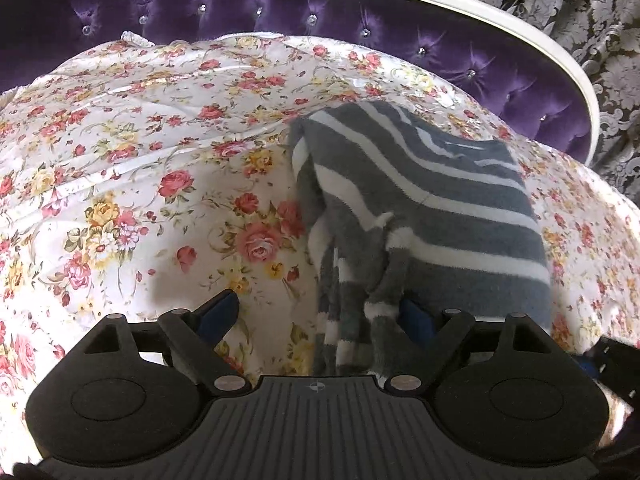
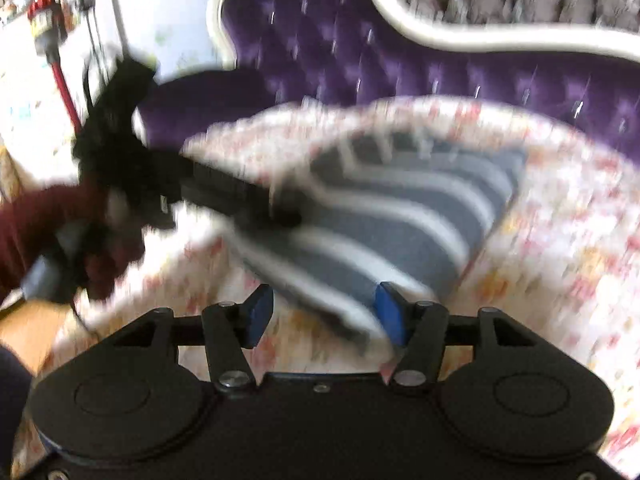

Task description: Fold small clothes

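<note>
A small grey and white striped garment [image 1: 432, 216] lies on a floral quilt [image 1: 140, 168], partly folded. A bunched sleeve or edge [image 1: 360, 304] drapes between my left gripper's [image 1: 320, 316] blue-padded fingers, which stand wide open. In the blurred right wrist view the garment [image 2: 400, 216] lies ahead. My right gripper [image 2: 326, 314] is open, its blue pads [image 2: 390, 316] at the garment's near edge. The left gripper [image 2: 208, 196] and the hand holding it show at the left, over the garment's left side.
A purple tufted headboard [image 1: 360, 28] with a white frame rises behind the quilt. Patterned grey curtains [image 1: 580, 12] hang at the right. A white wall and a red object [image 2: 48, 20] show at far left in the right wrist view.
</note>
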`<state>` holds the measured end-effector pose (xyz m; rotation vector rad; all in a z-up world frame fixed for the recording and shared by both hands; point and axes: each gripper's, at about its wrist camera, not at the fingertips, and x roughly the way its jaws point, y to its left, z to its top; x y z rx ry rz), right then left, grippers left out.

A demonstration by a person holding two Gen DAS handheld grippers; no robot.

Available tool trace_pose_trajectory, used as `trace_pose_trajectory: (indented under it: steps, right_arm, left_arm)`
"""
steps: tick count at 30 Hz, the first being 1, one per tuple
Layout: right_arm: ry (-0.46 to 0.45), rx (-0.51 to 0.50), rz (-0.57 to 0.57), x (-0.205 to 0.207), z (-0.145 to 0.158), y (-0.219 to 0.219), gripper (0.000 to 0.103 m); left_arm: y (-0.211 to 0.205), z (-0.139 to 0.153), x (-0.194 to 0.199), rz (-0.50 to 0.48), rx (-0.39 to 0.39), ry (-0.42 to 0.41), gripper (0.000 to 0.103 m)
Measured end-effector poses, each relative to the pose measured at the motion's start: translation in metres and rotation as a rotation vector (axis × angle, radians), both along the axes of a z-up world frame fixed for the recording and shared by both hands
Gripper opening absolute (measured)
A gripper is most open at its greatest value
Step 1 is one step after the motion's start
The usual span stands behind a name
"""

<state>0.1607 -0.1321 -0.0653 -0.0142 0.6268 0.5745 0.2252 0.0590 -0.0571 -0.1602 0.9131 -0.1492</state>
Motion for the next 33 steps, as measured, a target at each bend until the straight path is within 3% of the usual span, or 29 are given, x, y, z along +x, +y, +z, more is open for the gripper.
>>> trace_pose_trajectory:
  steps: [3, 6, 8, 10, 16, 21, 26, 33]
  right_arm:
    - [-0.035, -0.052, 0.052, -0.009, 0.002, 0.009, 0.064]
    - [-0.044, -0.03, 0.047, -0.012, 0.011, 0.003, 0.063]
    - [-0.049, 0.03, 0.003, -0.007, 0.018, -0.008, 0.065]
    - [-0.041, 0.108, -0.071, 0.002, 0.023, -0.026, 0.077]
    - [0.027, 0.284, -0.227, 0.052, 0.021, -0.07, 0.078]
    - [0.128, 0.422, -0.269, 0.088, 0.003, -0.089, 0.078]
    - [0.19, 0.494, -0.279, 0.107, -0.016, -0.094, 0.079]
    - [0.212, 0.579, -0.259, 0.123, -0.032, -0.092, 0.08]
  left_arm:
    - [0.002, 0.0, 0.0, 0.003, -0.007, 0.003, 0.086]
    - [0.003, 0.004, -0.004, 0.005, -0.024, -0.007, 0.085]
    - [0.005, 0.009, -0.008, -0.006, -0.048, -0.03, 0.085]
    - [0.007, 0.012, -0.012, -0.029, -0.08, -0.045, 0.085]
    - [0.013, 0.005, -0.014, -0.06, -0.193, 0.007, 0.086]
    - [0.01, -0.001, -0.017, -0.095, -0.194, 0.025, 0.086]
    - [0.011, -0.002, -0.015, -0.097, -0.232, 0.021, 0.086]
    - [0.007, -0.006, -0.009, -0.101, -0.269, 0.013, 0.086]
